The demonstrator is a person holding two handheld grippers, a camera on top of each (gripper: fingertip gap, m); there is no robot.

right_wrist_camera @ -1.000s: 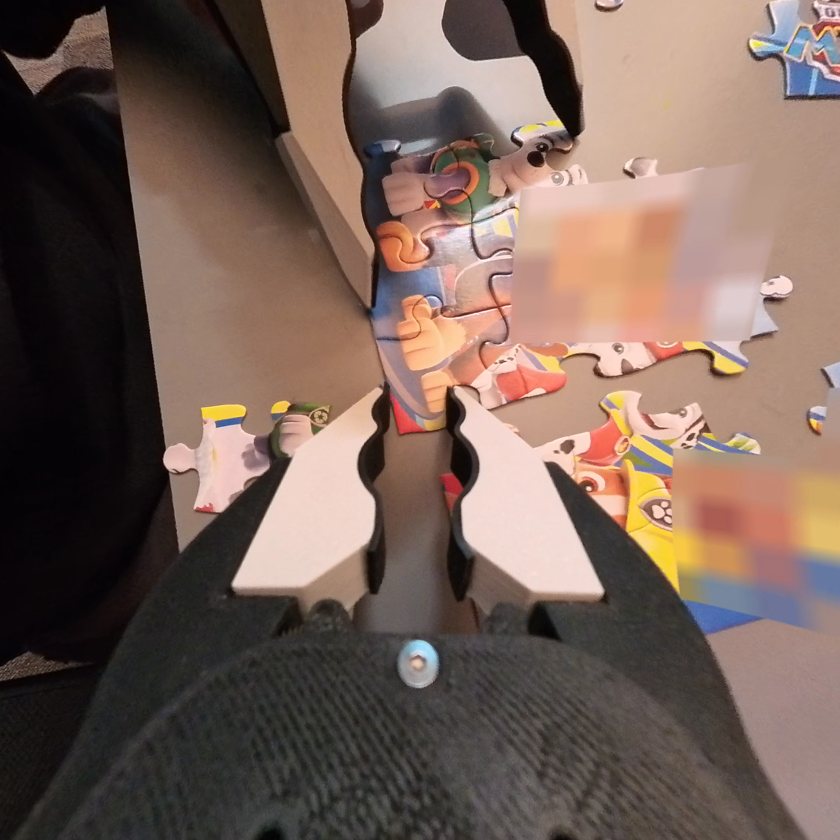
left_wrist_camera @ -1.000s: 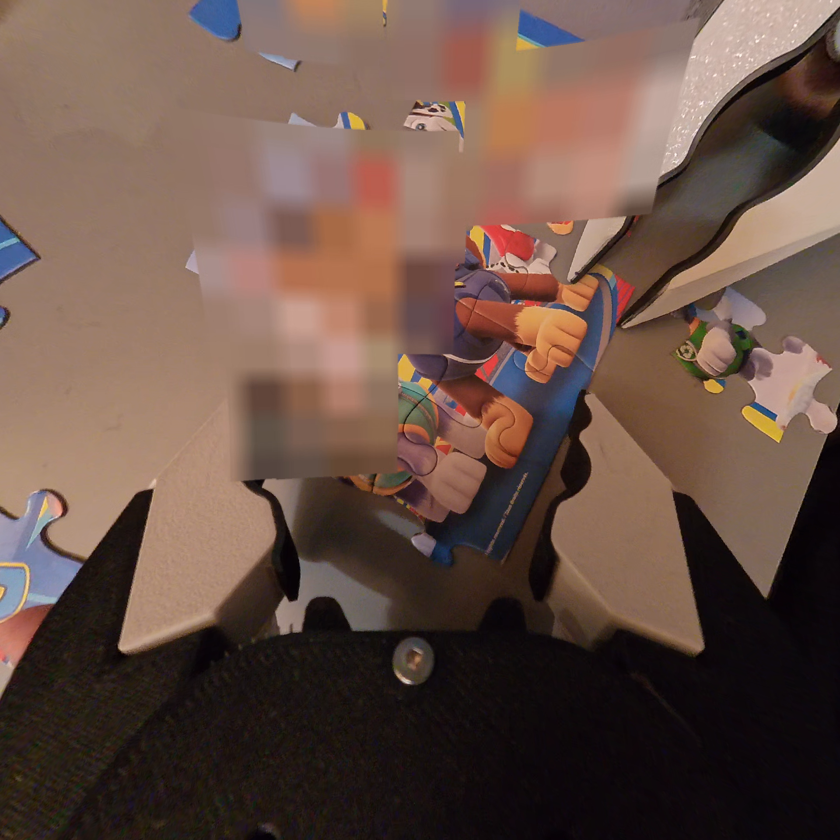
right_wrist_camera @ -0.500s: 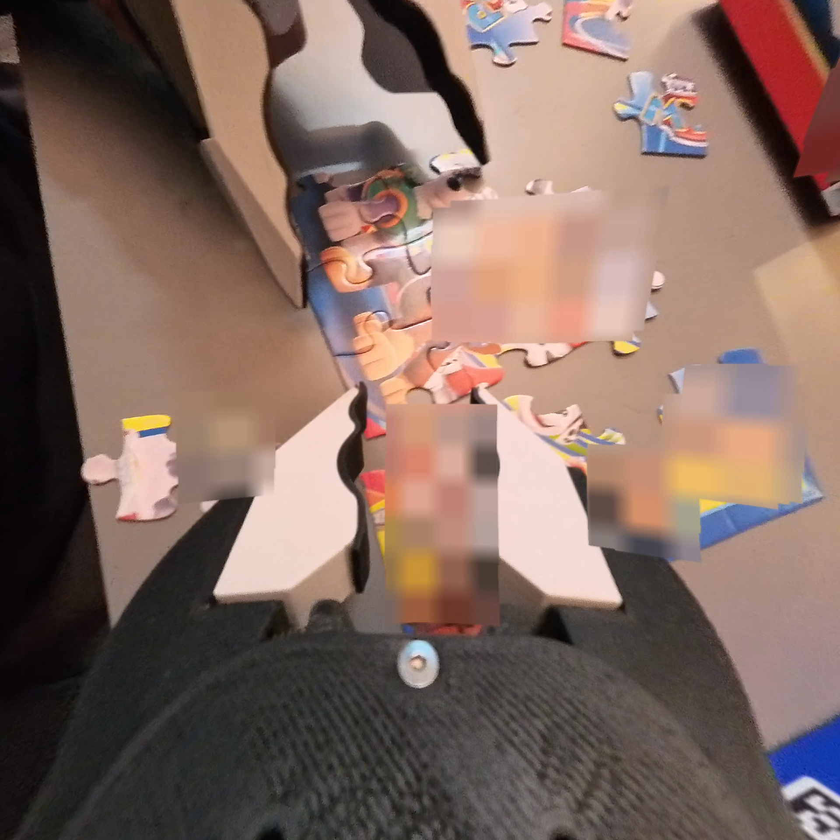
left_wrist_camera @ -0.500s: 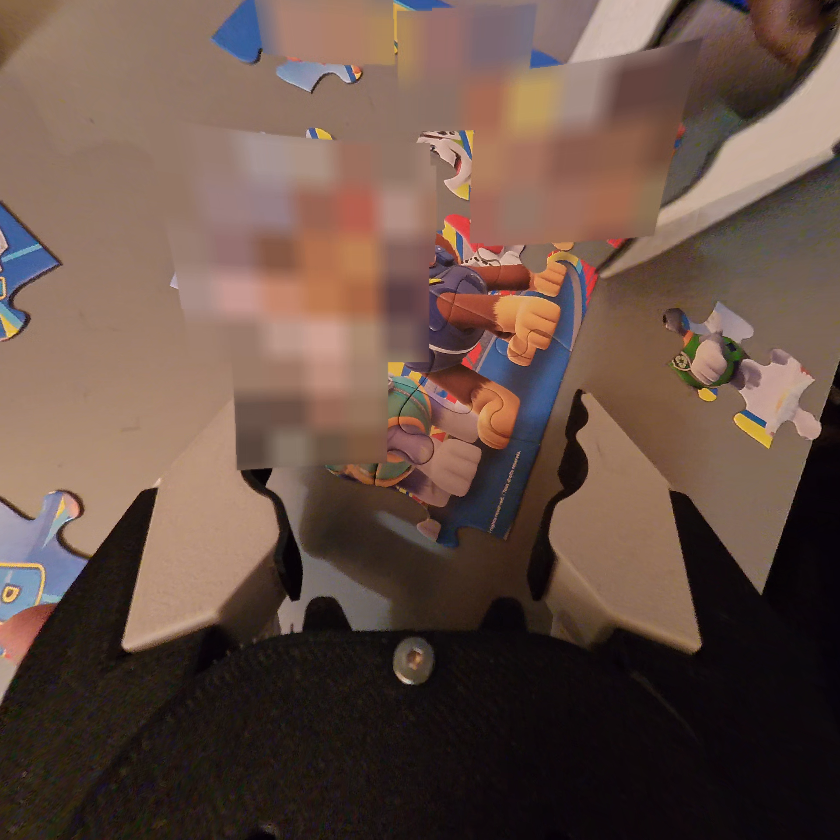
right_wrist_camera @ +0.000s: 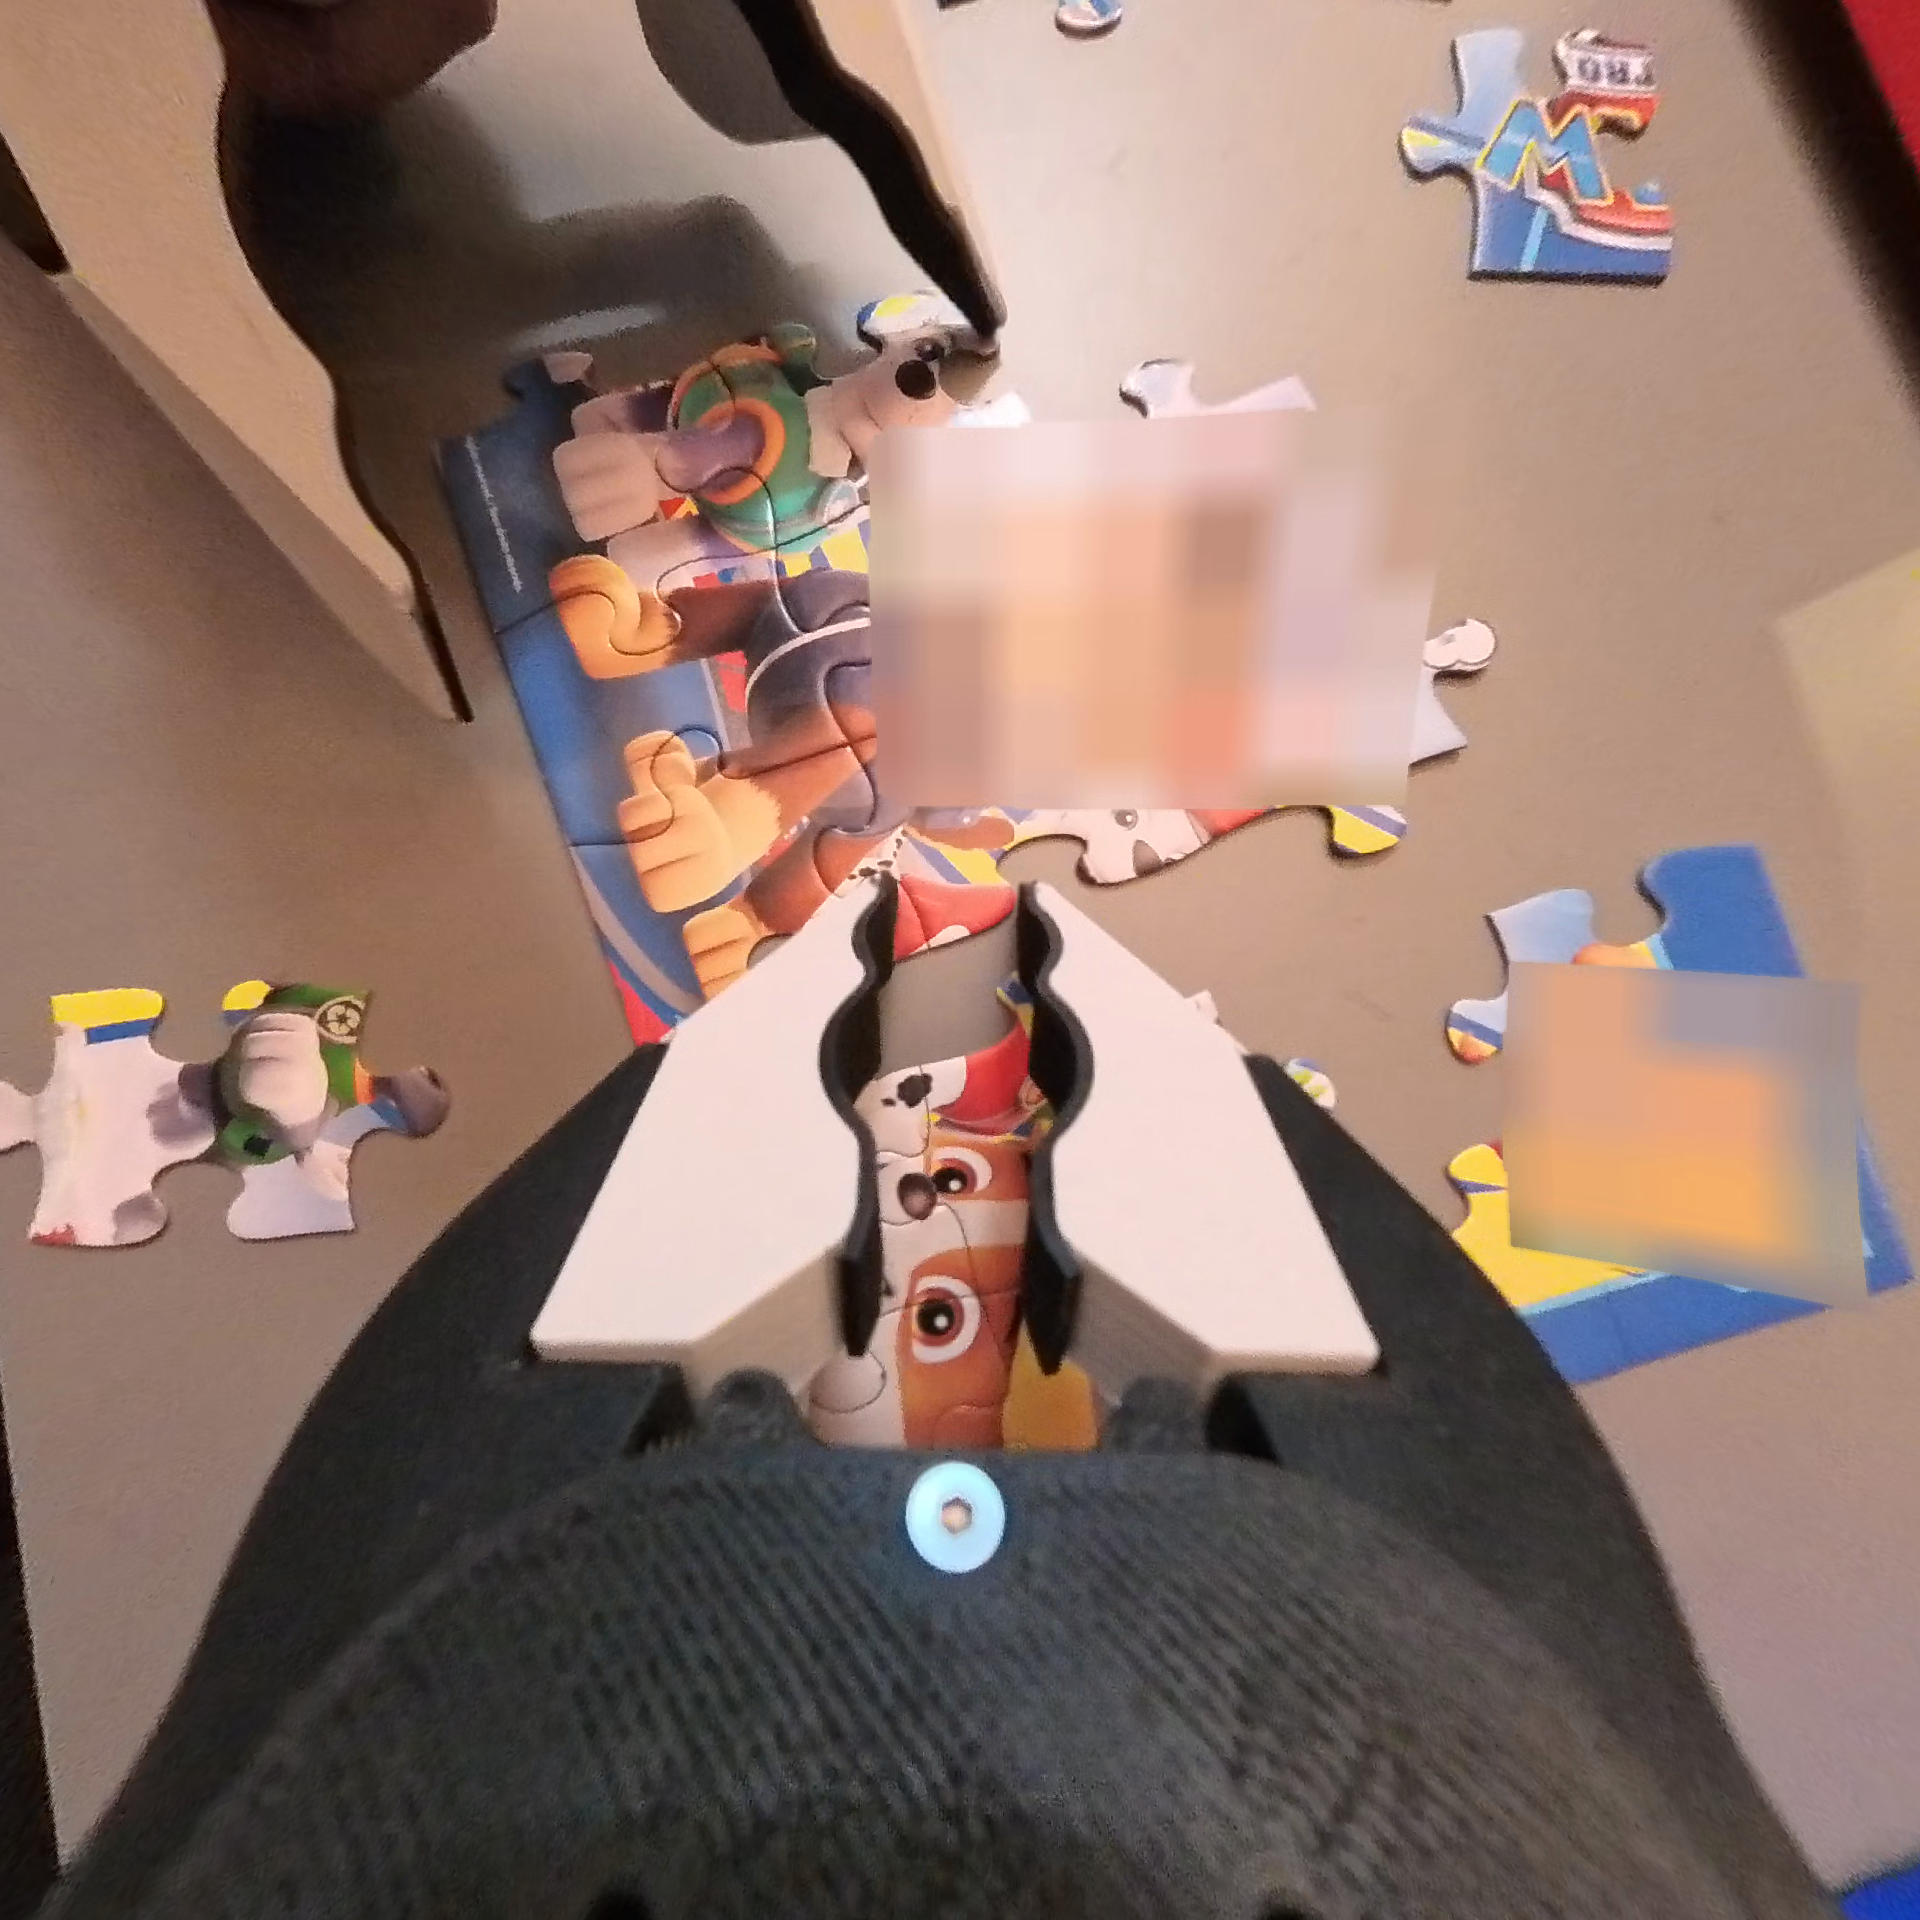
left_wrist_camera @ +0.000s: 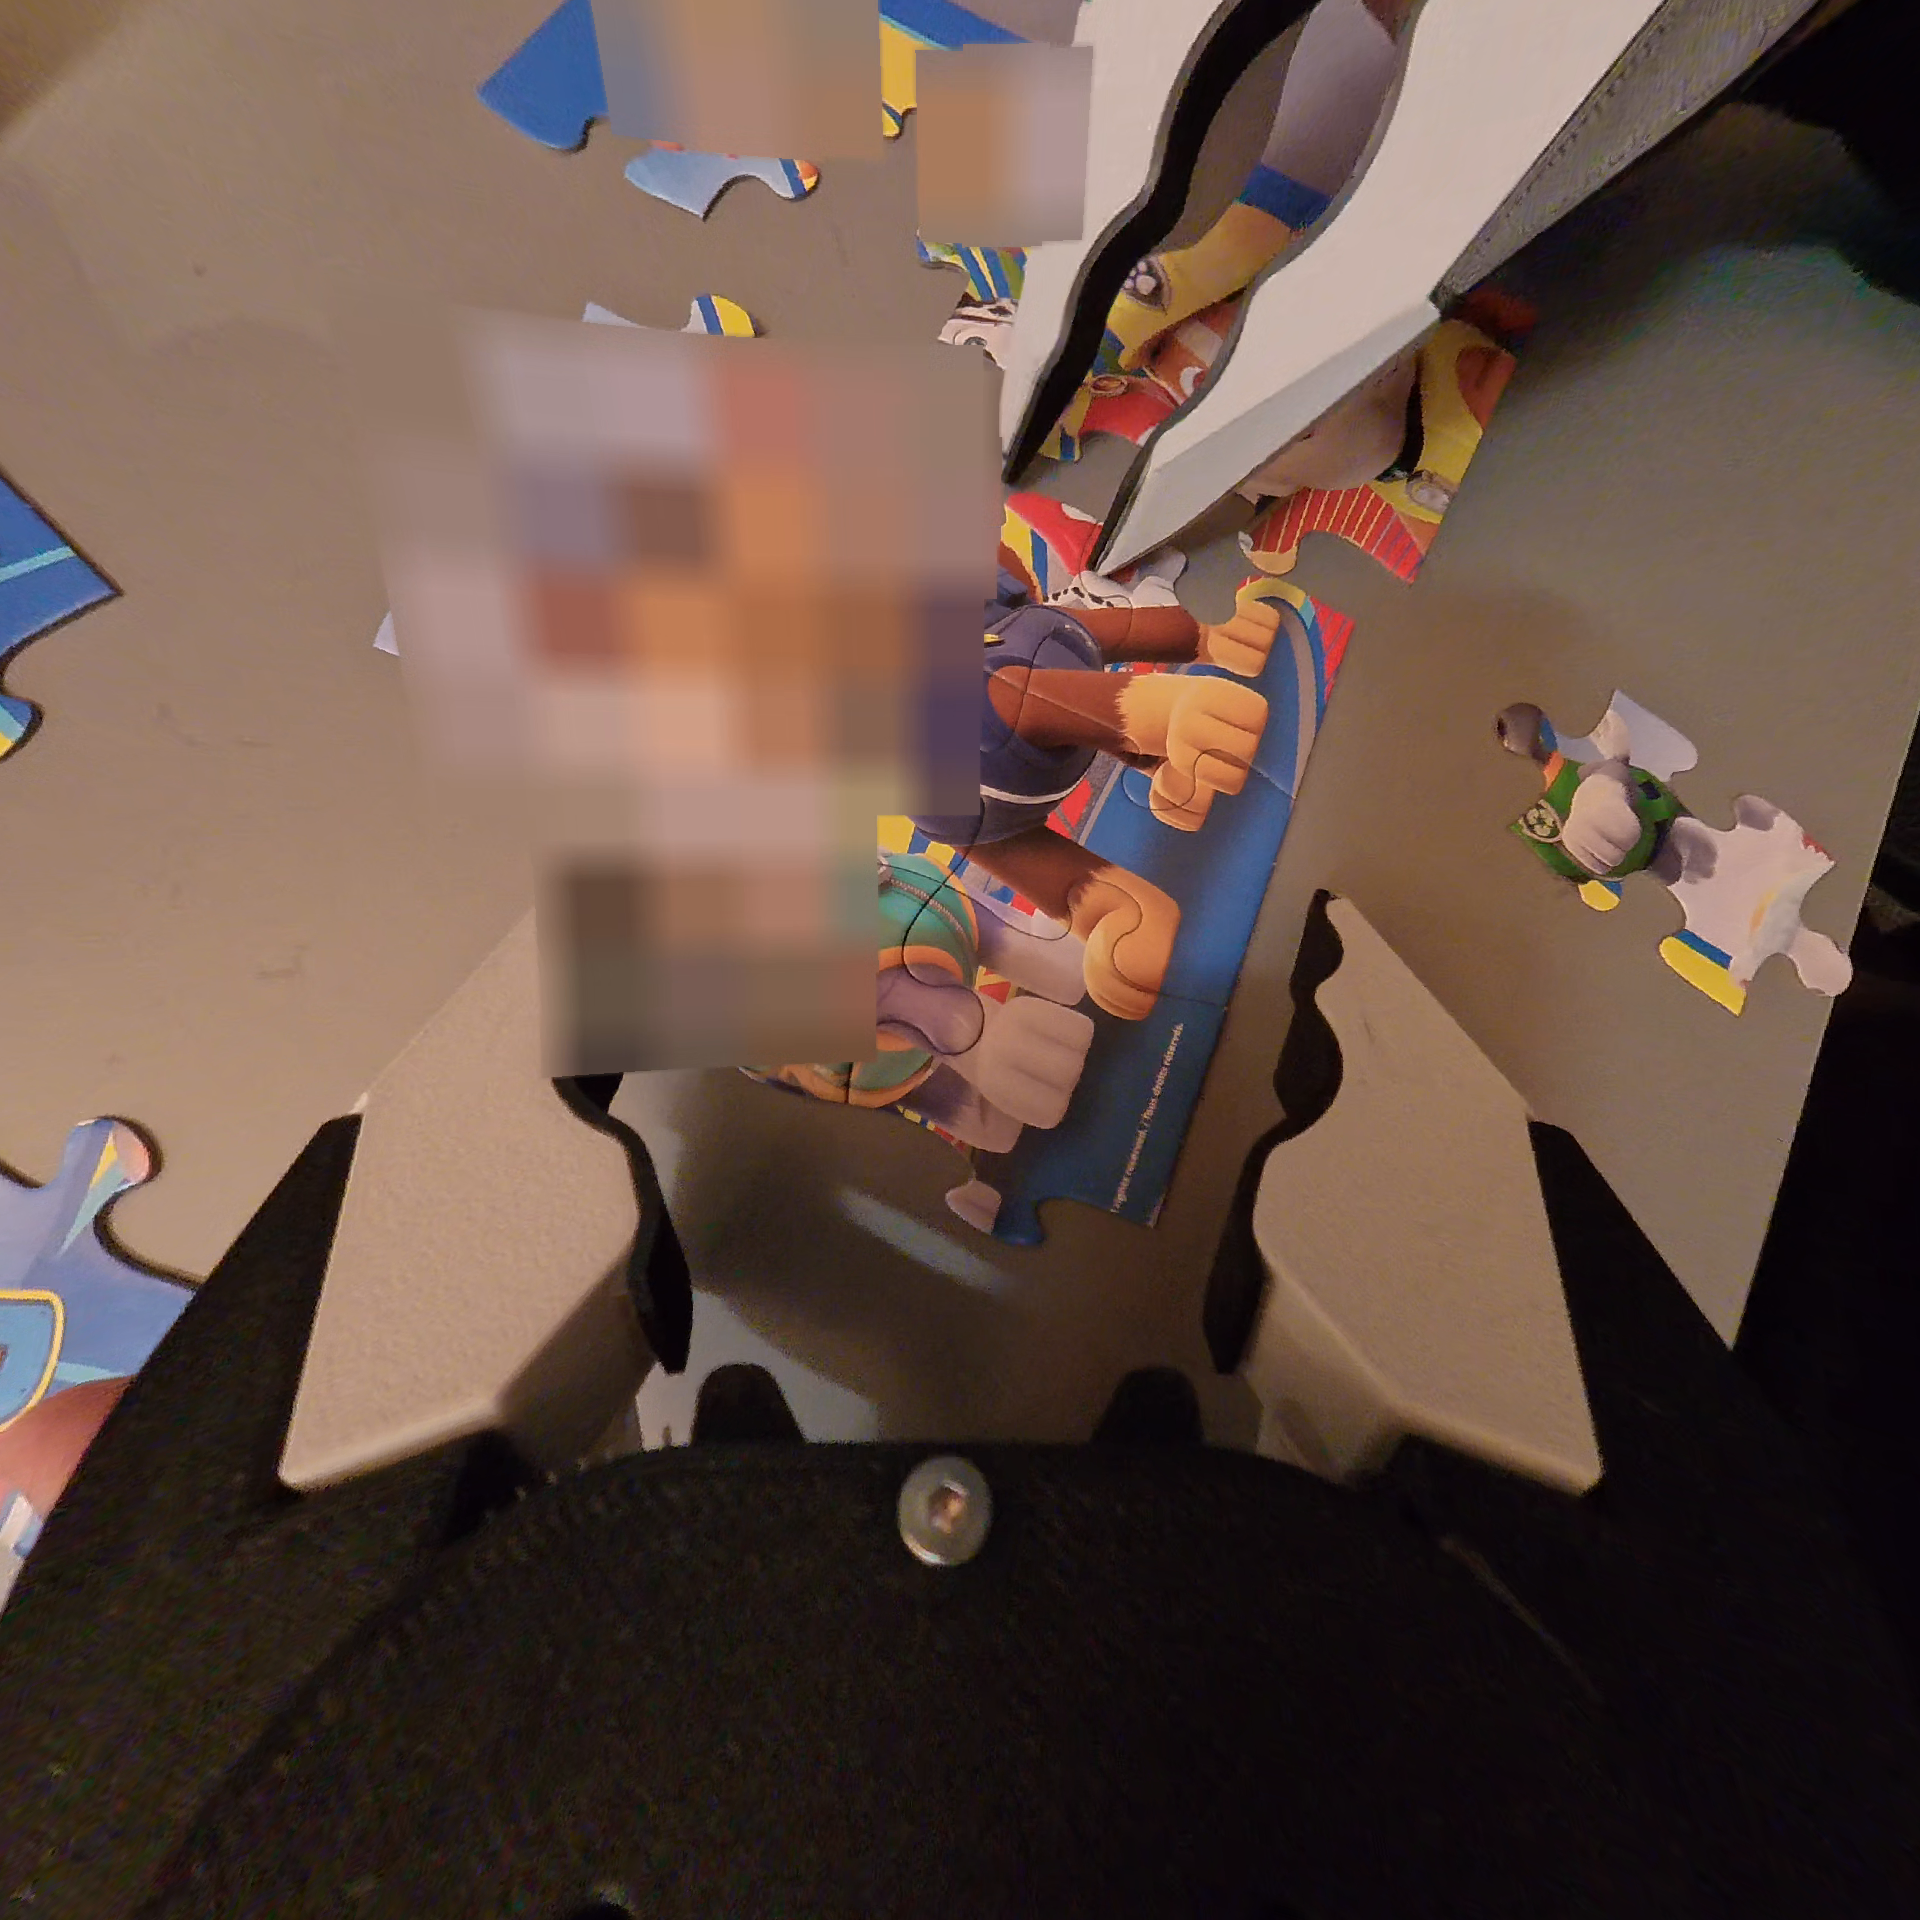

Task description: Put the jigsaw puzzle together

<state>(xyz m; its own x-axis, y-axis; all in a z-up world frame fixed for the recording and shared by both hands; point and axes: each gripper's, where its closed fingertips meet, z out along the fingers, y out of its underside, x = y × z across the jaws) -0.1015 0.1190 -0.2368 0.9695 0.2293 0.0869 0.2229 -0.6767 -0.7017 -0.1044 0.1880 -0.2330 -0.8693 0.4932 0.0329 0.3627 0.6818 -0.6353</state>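
A partly assembled cartoon-dog jigsaw (left_wrist_camera: 1195,831) lies flat on the grey table (left_wrist_camera: 208,727). My left gripper (left_wrist_camera: 935,914) is wide open and straddles the jigsaw's near end; nothing is between its pads. It also shows in the right wrist view (right_wrist_camera: 717,509). My right gripper (right_wrist_camera: 956,899) stands with its jaws narrowly apart, tips at the jigsaw's (right_wrist_camera: 623,727) other end. A chunk of joined pieces with dog faces (right_wrist_camera: 956,1247) lies flat on the table under it, not between the pads. The right gripper also shows in the left wrist view (left_wrist_camera: 1060,514), over that chunk (left_wrist_camera: 1351,509).
A loose piece with a green-clad dog (left_wrist_camera: 1662,842) lies near the table edge and shows in the right wrist view (right_wrist_camera: 239,1101). More loose pieces lie around (right_wrist_camera: 1548,166), (right_wrist_camera: 1714,904), (left_wrist_camera: 62,1299), (left_wrist_camera: 717,177). Mosaic patches cover parts of both views. There is about 9 cm between the tips of the two grippers.
My right gripper drew back from the jigsaw's corner, opened wider, then narrowed again and now stands over the dog-face chunk. My left gripper stayed wide open and barely moved.
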